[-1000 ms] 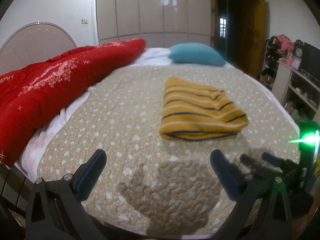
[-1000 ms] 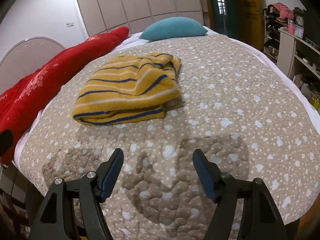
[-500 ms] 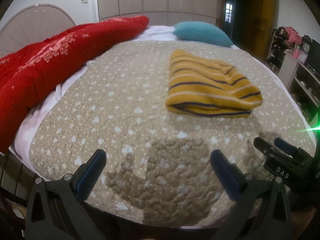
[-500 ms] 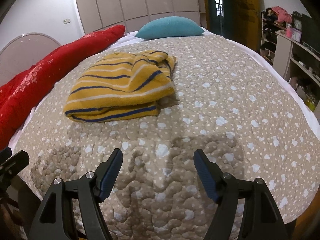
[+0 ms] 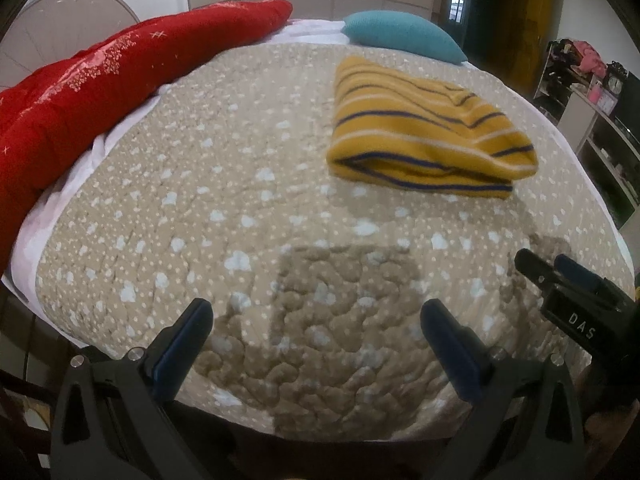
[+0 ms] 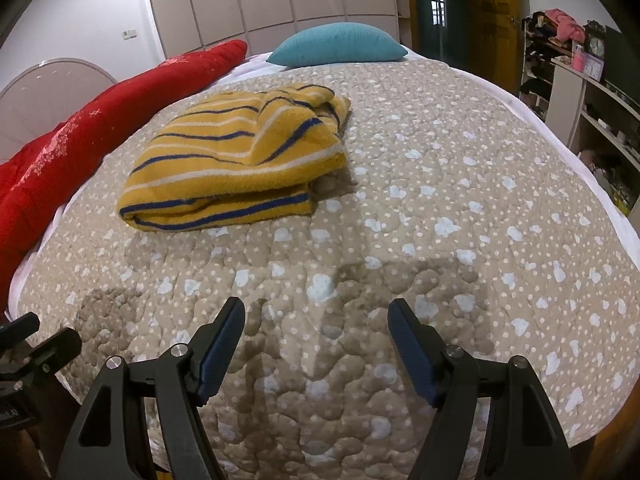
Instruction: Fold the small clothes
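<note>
Far left, a red quilt (image 5: 100, 80) lay bunched along the bed's edge, with a white sheet (image 5: 72, 184) showing under it. The left gripper (image 5: 316, 334) hung over the near end of the beige dotted bedspread (image 5: 224, 168), jaws spread wide, holding nothing. Further right and deeper on the bed sat the yellow striped garment (image 5: 424, 128), already folded into a thick bundle, well apart from both tools. A teal pillow (image 5: 404, 34) lay behind it near the headboard side. In the right wrist view the same garment (image 6: 240, 156) showed a loose, rumpled corner at its far right end, not tucked flat. The right gripper (image 6: 316, 332) was likewise released and empty, hovering above the bedspread's near end. Shelving (image 6: 592, 92) with clutter stood at the far right.

Judged risks: the fold looked done or nearly so, but the loose corner could spring open if left alone. If either tool went back in, a pinch on only the top layer would likely drag the stack apart. The soft quilted surface could also let the bundle slide or bunch when pushed.
</note>
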`<state>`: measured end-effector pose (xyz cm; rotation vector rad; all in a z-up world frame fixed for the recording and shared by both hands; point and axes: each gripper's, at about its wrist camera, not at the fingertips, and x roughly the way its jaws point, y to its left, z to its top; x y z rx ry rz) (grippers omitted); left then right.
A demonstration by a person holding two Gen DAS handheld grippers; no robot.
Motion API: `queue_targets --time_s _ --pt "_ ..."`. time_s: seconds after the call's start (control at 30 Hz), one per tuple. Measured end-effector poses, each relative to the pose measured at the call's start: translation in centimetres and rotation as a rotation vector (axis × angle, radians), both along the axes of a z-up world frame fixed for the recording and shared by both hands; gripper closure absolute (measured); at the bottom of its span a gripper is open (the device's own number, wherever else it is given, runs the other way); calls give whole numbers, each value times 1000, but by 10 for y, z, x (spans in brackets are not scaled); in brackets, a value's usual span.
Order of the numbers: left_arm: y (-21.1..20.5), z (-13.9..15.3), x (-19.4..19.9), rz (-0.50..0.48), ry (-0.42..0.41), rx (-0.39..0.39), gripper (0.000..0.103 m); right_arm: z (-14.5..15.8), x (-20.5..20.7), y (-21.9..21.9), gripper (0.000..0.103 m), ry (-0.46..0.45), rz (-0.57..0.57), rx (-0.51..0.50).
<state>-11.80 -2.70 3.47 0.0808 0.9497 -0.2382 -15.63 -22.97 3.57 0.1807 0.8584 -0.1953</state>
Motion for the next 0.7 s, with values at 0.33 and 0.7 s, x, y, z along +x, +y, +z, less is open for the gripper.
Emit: queue_targets --time_s 0.33,0.7 --pt "4 -27 8 4 73 17 0 -5 1 5 23 5 4 -38" --pt "4 -36 7 10 62 30 0 -14 4 7 18 11 2 -78"
